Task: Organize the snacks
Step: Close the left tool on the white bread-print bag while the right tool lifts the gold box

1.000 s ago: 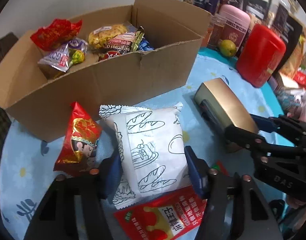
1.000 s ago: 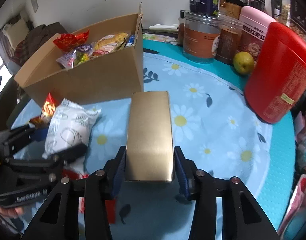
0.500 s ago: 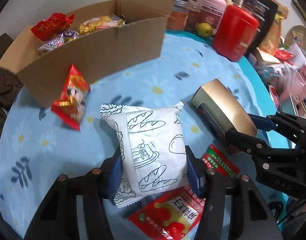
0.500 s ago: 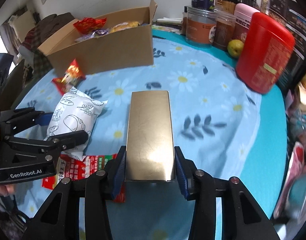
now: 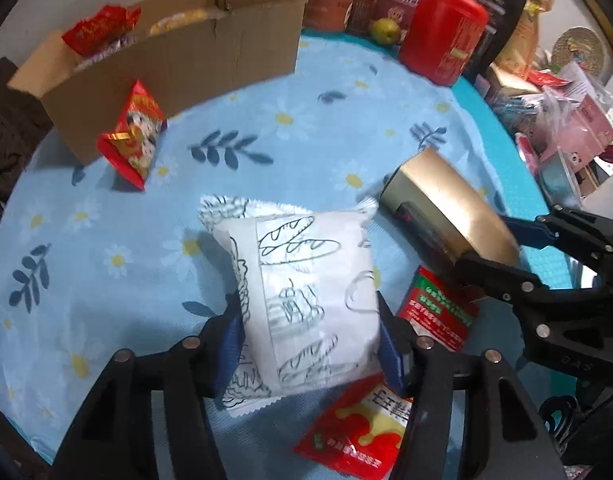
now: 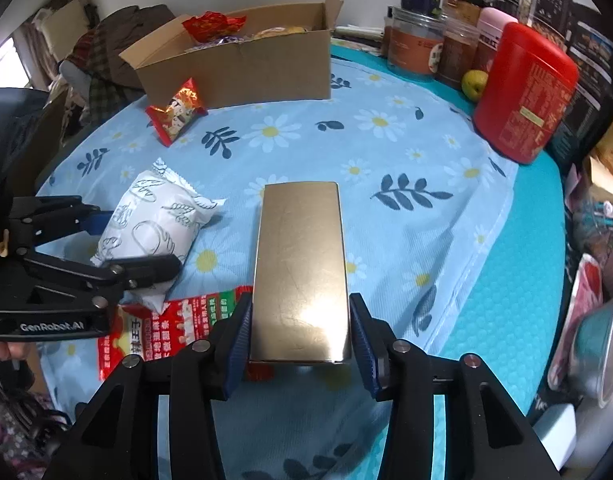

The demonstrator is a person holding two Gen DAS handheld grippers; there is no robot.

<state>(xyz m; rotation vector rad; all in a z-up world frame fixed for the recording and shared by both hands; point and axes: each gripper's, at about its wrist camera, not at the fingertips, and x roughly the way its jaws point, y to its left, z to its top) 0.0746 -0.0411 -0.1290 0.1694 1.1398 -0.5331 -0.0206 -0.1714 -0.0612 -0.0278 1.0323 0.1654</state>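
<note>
Both grippers angle downward, left gripper (image 5: 310,344) opening around bread packet (image 5: 306,292).

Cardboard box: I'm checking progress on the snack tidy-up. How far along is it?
Partly done. The cardboard box already holds several snacks. In hand: the left gripper, jaws opening, has the white bread packet; the right gripper clamps the gold box. Two red packets remain.
</note>
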